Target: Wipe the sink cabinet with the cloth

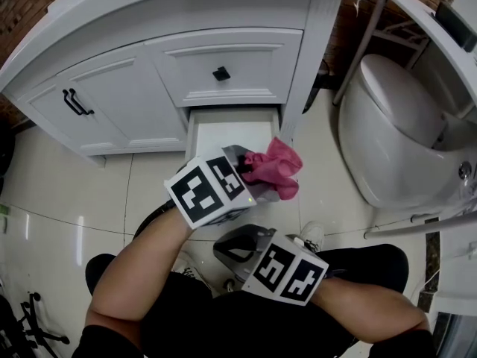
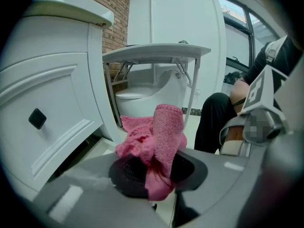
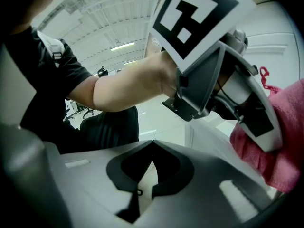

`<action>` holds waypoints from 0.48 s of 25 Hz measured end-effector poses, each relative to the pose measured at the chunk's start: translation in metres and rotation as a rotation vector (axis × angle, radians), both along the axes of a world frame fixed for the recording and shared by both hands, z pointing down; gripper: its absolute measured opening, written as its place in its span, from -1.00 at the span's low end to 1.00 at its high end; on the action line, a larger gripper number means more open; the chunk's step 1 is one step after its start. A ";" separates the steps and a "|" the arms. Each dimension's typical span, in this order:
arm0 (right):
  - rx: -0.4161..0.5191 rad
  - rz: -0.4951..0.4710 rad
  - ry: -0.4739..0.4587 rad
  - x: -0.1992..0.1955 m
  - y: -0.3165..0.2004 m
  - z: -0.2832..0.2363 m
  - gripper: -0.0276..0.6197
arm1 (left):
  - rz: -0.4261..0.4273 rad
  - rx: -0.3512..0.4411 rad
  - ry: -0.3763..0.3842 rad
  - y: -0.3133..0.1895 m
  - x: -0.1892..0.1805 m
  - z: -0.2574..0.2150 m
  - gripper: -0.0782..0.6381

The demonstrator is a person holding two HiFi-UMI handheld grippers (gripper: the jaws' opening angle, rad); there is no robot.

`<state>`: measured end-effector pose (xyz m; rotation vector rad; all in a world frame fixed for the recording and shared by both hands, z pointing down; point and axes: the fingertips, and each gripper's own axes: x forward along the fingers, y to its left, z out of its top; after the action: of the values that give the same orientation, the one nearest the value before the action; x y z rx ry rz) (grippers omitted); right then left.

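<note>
1. The left gripper (image 1: 256,174) has its jaws clamped on the pink cloth (image 1: 276,168), with a loose wad bunched past the tips.
2. The cloth is held near the foot of the sink cabinet (image 1: 223,54), by the pulled-out bottom drawer (image 1: 231,129). Contact is not confirmed.
3. The right gripper (image 1: 229,249) has its jaws together with nothing between them. It is parked low at 6 o'clock.
4. The cabinet front lies at 12 o'clock from the cloth, and the toilet (image 1: 387,118) at 3 o'clock.
5. Judgement: the wad, not the jaw tips, should be pressed flat on the panel. Strokes should be run along the mouldings and round the knob (image 1: 221,73).
6. Risk: if the cloth is snagged on an edge, it gets dragged out of the jaws.
</note>
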<state>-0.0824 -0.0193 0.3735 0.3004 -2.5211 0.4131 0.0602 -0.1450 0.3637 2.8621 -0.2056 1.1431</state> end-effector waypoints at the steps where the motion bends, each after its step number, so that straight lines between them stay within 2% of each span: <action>1: 0.002 0.000 0.001 0.000 0.001 0.000 -0.90 | -0.008 0.002 -0.005 0.000 -0.003 0.000 -0.52; 6: 0.009 -0.001 0.001 0.002 0.006 -0.002 -0.90 | -0.055 0.009 -0.020 -0.003 -0.023 0.001 -0.52; 12: 0.005 -0.007 0.016 0.002 0.012 0.004 -0.90 | -0.153 0.000 -0.009 -0.009 -0.064 0.001 -0.52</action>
<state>-0.0805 -0.0074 0.3775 0.2954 -2.5072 0.3998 -0.0034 -0.1545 0.3643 2.7846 -0.4169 1.1266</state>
